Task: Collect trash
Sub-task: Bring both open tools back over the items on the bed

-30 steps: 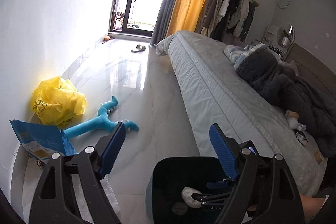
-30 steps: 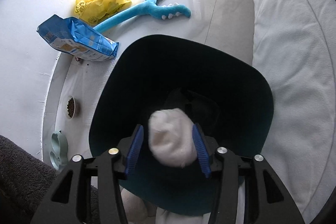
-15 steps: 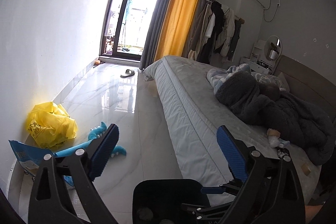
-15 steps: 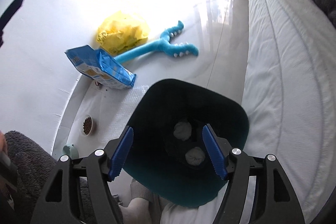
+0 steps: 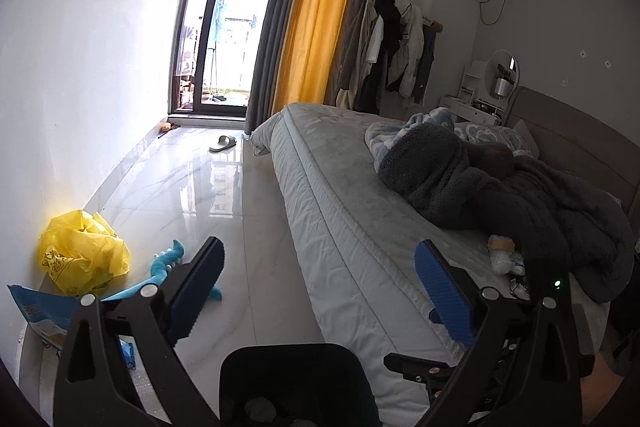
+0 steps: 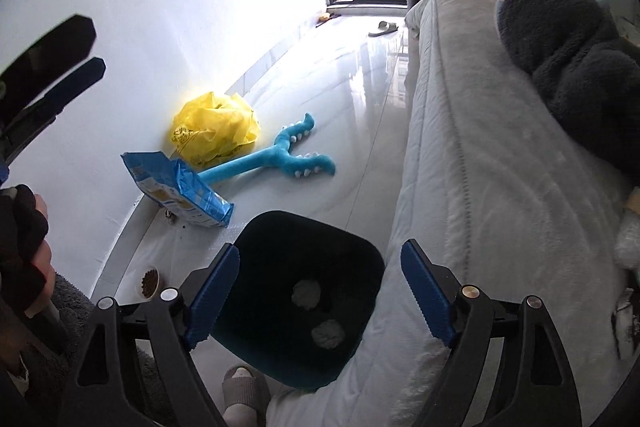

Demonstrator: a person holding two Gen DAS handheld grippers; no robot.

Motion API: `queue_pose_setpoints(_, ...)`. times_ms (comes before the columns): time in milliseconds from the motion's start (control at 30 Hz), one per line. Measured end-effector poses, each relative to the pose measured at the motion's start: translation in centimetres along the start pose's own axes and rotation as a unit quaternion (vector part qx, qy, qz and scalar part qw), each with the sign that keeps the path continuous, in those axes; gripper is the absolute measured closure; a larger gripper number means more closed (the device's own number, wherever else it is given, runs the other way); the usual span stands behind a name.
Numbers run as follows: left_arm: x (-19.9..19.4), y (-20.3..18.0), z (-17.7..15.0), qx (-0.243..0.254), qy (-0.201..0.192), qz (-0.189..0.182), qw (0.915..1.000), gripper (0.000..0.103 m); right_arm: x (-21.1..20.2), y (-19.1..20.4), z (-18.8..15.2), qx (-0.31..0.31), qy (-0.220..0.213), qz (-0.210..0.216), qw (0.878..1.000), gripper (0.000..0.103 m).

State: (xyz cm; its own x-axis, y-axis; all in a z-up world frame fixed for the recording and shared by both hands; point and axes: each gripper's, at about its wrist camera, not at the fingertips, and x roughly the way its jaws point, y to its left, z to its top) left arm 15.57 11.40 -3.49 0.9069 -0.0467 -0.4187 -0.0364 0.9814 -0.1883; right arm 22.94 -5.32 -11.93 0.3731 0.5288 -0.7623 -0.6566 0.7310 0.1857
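Observation:
A dark teal bin (image 6: 304, 215) stands on the floor against the bed, with two white paper wads (image 6: 306, 293) lying in it. My right gripper (image 6: 320, 249) hangs above the bin. Its jaws are opening and nothing is between them. My left gripper (image 5: 320, 247) is open wide and empty, pointing along the bed above the bin's rim (image 5: 296, 351). A crumpled white wrap (image 5: 502, 261) and a brown tape roll (image 5: 500, 242) lie on the bed by the dark blanket. A crumpled yellow plastic bag (image 6: 214, 131) sits by the wall.
On the floor are a blue food bag (image 6: 180, 187), a blue plush toy (image 6: 280, 155), a small bowl of kibble (image 6: 151, 281) and a slipper (image 5: 224, 143). The bed (image 5: 352, 187) carries a heaped grey blanket (image 5: 480, 179). A slippered foot (image 6: 240, 387) stands beside the bin.
The right gripper let go of a white wad, which fell into the bin, then rose with its jaws spreading. The left gripper opened wider and lifted, so the bin sank in its view.

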Motion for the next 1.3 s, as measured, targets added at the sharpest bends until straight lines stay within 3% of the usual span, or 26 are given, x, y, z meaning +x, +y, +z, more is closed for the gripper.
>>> queue_pose_setpoints(400,1.1,-4.6,-0.3,0.031,0.008,-0.03,0.999,0.005,-5.1,-3.9,-1.2,-0.001,-0.068,-0.052,0.996,0.004)
queue_pose_setpoints(800,2.9,-9.6,-1.0,0.067,0.027,-0.073,0.9947,0.005,-8.5,-8.8,-5.0,0.007,-0.082,-0.132,0.988,0.003)
queue_pose_setpoints(1300,5.4,-14.6,-2.4,0.085,0.055,-0.129,0.9864,0.005,-13.7,-14.4,-9.2,0.05,-0.098,-0.17,0.979,0.003)
